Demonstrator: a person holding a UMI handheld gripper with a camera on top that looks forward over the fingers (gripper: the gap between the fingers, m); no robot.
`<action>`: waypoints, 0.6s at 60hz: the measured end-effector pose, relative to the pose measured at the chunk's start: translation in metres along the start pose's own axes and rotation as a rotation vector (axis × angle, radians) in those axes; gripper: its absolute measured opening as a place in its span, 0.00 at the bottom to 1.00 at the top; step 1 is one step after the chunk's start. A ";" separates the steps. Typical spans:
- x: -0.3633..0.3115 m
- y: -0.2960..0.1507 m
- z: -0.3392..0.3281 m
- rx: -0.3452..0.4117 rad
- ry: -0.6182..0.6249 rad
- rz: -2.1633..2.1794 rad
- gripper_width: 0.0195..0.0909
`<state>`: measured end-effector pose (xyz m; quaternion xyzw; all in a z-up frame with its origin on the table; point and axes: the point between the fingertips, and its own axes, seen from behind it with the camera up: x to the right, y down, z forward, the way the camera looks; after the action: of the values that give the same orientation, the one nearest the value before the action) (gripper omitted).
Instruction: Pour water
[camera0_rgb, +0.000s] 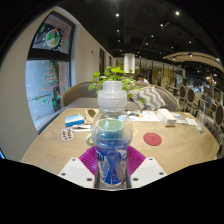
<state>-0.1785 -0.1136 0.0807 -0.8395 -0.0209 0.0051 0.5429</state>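
Note:
A clear plastic water bottle (111, 135) with a blue label stands upright between my fingers, its neck and white cap (112, 90) rising ahead of me. My gripper (111, 166) is shut on the bottle's lower body, and both magenta pads (88, 158) press against its sides. The bottle's base is hidden below the fingers. A red cup or lid (152, 139) lies on the round wooden table (60, 140) just beyond the fingers to the right.
A blister pack of pills (67, 134) and a small dark box (75, 121) lie left of the bottle. White papers or boxes (172, 119) sit at the far right of the table. A potted plant (118, 76) and chairs stand behind.

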 end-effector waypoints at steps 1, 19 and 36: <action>-0.001 0.000 -0.001 -0.001 0.001 -0.006 0.21; -0.081 -0.083 -0.028 0.084 -0.178 0.114 0.21; -0.145 -0.187 0.007 0.071 -0.481 0.908 0.21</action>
<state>-0.3291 -0.0369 0.2459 -0.7201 0.2215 0.4341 0.4938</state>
